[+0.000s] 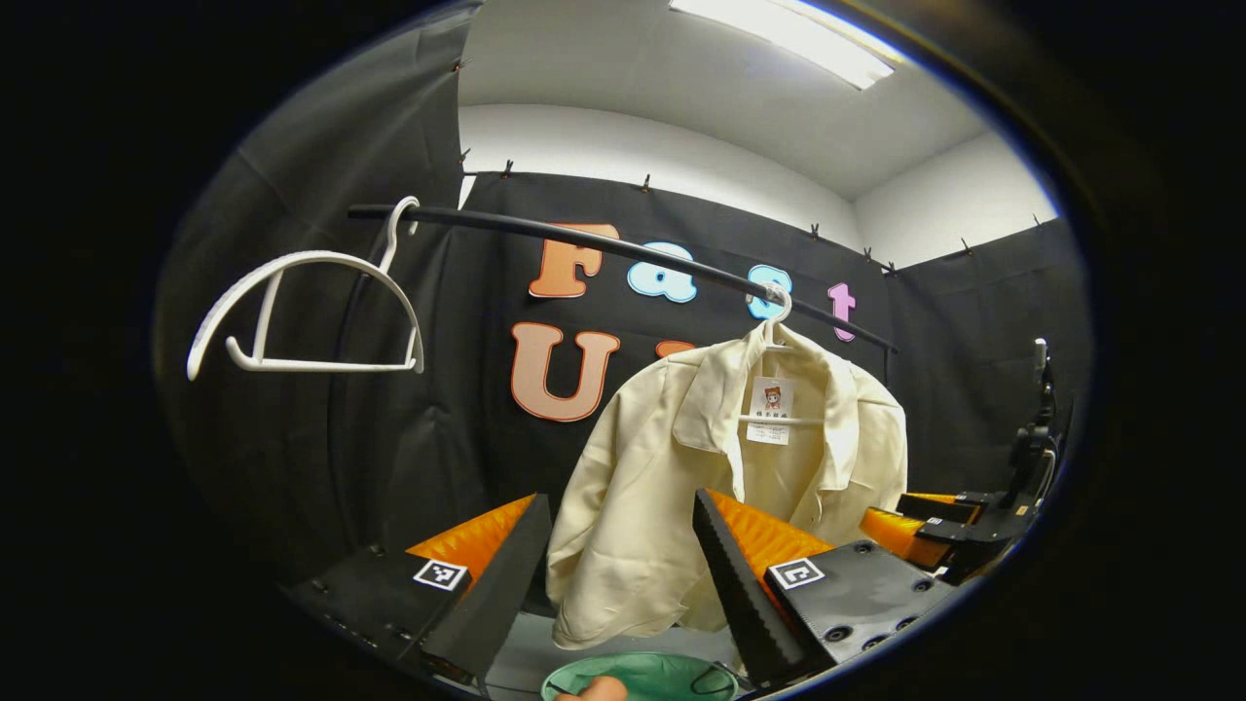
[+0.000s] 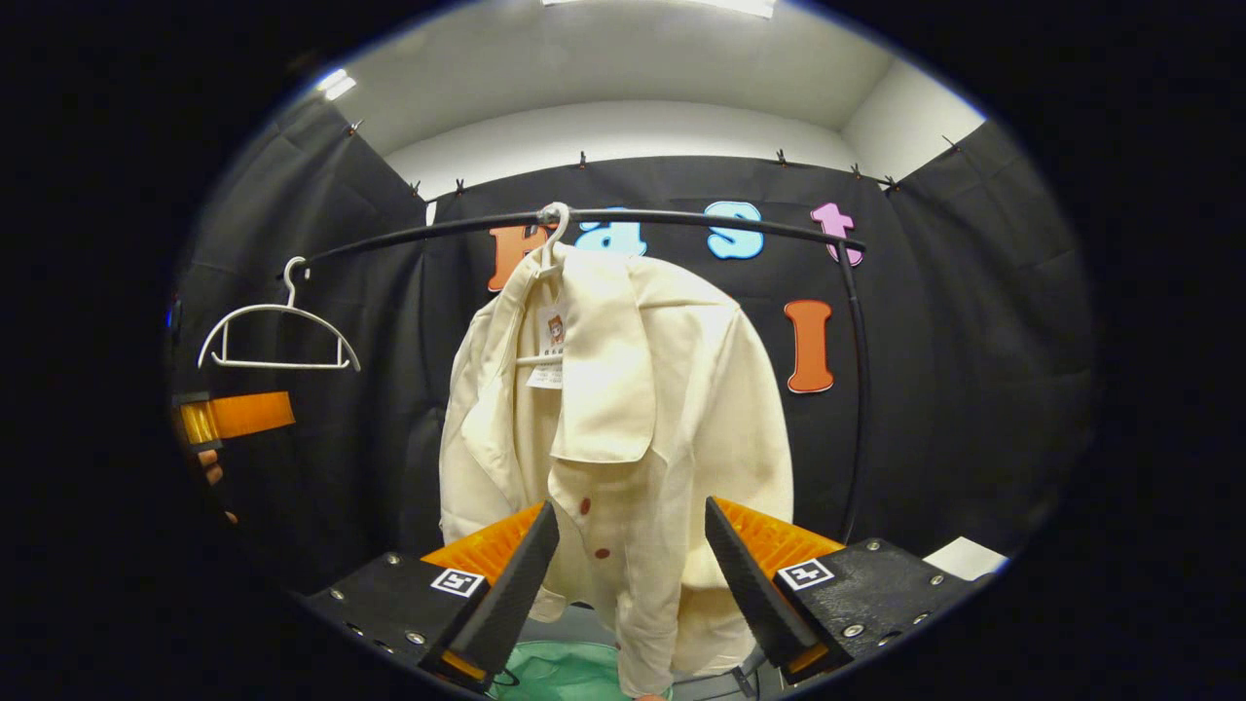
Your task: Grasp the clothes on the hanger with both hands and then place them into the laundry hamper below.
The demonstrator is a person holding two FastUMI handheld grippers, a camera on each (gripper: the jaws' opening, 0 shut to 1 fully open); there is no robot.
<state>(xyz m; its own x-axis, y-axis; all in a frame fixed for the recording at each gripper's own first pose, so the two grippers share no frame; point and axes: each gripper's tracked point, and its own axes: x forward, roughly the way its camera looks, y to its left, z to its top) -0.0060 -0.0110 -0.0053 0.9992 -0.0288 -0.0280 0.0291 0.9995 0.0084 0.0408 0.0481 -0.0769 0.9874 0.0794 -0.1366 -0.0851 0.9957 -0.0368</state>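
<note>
A cream jacket (image 1: 720, 487) is seen hanging on a white hanger (image 1: 776, 316) whose hook is looped over a dark curved rail (image 1: 623, 248). In the left gripper view the jacket is shown from its open front, with a paper tag (image 1: 770, 410) hung inside at the collar; its hem is seen between and beyond the jaws of the left gripper (image 1: 623, 574), which are held wide apart and are closed on nothing. Farther left on the same rail, well apart from the jacket, a second white hanger (image 1: 307, 312) is hung bare. Below the jacket's hem, at the bottom edge of the view, the green laundry hamper (image 1: 642, 675) is partly seen.

In the right gripper view the jacket (image 2: 623, 428) is seen from a more side-on angle, with red buttons (image 2: 585, 506) down its front edge and the collar flap folded over. The jaws of the right gripper (image 2: 628, 574) are likewise spread apart, with the lower part of the jacket seen in the gap beyond them; whether the cloth is touched cannot be told. The green hamper (image 2: 560, 672) is glimpsed beneath. The bare hanger (image 2: 277, 336) is shown at the left of the rail (image 2: 681, 216), and the left gripper (image 2: 234, 417) is seen farther off at the left edge, with fingers of a hand (image 2: 209, 474) just below it. At the right edge of the left gripper view, the right gripper (image 1: 934, 526) is seen beside the jacket's sleeve.
</note>
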